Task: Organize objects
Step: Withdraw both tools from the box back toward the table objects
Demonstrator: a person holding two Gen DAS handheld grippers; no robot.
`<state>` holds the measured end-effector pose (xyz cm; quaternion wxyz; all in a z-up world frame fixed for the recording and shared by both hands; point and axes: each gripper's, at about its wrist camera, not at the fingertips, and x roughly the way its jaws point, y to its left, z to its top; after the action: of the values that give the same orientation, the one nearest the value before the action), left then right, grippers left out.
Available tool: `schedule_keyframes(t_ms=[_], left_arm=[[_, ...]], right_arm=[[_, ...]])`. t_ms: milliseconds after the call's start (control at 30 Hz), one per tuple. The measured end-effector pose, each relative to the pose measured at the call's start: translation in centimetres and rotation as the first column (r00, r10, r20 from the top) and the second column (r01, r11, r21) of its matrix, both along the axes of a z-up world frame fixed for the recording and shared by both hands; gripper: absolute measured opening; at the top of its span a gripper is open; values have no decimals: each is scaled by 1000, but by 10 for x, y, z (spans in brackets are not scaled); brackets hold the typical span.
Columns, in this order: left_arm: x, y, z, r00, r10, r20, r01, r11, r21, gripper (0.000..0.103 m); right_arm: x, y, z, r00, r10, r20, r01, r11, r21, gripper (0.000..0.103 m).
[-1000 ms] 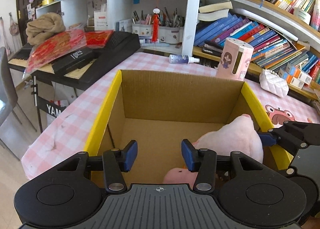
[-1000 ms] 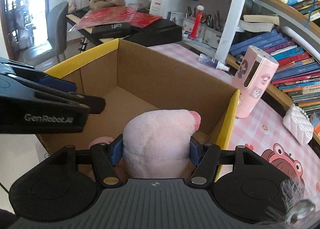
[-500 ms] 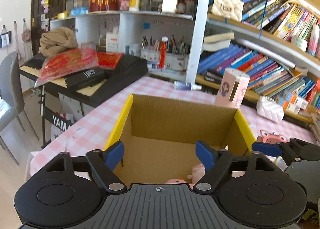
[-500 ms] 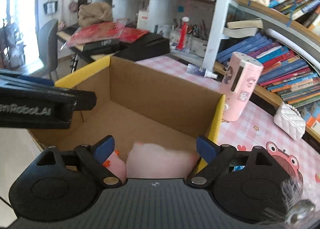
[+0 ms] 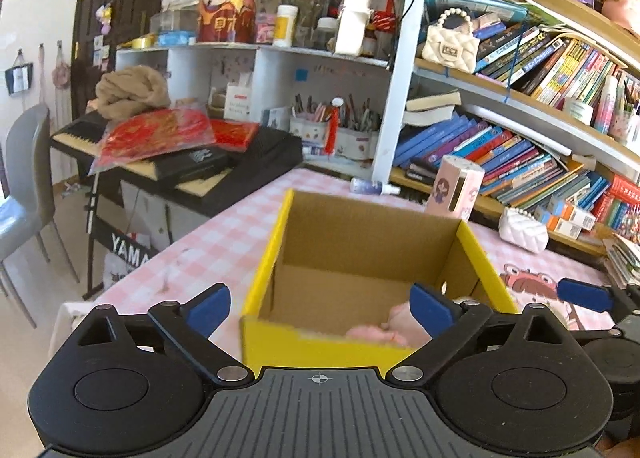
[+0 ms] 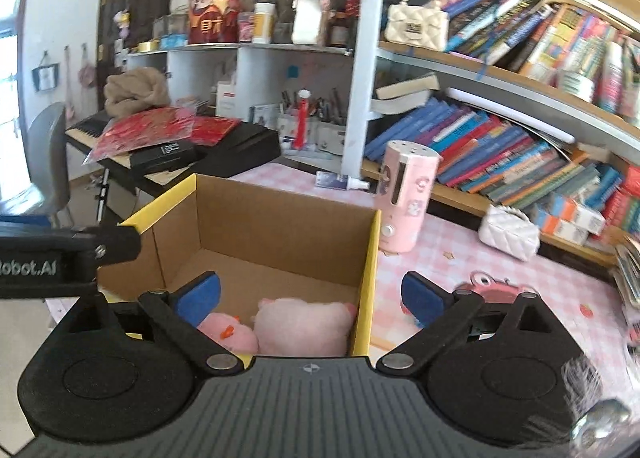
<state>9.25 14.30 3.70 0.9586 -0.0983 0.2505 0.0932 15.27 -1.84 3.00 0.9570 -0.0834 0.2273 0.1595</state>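
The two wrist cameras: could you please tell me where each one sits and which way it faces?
Left wrist: on the left gripper, looking forward and down over the cardboard box toward the bookshelf; its opening fingers and the right gripper's tip show.
Right wrist: on the right gripper, facing the same way from the box's right; its opening fingers and the left gripper's side show.
Shared: box, pink plush toys, pink dispenser, bookshelf.

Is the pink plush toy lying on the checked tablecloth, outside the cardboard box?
No, the pink plush toy lies on the floor of the cardboard box, against its yellow-edged right wall.
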Motion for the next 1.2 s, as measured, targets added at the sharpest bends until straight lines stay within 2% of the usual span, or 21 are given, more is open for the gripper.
schedule_keyframes(t_ms=[167, 333, 633, 933, 1200], left_arm=[[-25, 6, -8, 1000, 0, -29, 0, 1000, 6, 101], [-50, 9, -16, 998, -6, -63, 4, 1000, -22, 101], [-84, 3, -26, 993, -25, -115, 25, 1000, 0, 102], [-103, -19, -34, 979, -130, -157, 136, 990, 26, 102], [-106, -47, -36, 958, -234, -165, 244, 969, 41, 102]], right_arm=[[-30, 5, -5, 999, -32, -25, 32, 999, -9, 100], [-56, 9, -13, 995, -70, -70, 68, 997, -36, 101], [-104, -1, -22, 985, -140, -100, 136, 989, -50, 103], [-145, -28, -32, 951, -277, -139, 274, 961, -37, 103], [-169, -58, -32, 912, -382, -149, 382, 924, -31, 103]])
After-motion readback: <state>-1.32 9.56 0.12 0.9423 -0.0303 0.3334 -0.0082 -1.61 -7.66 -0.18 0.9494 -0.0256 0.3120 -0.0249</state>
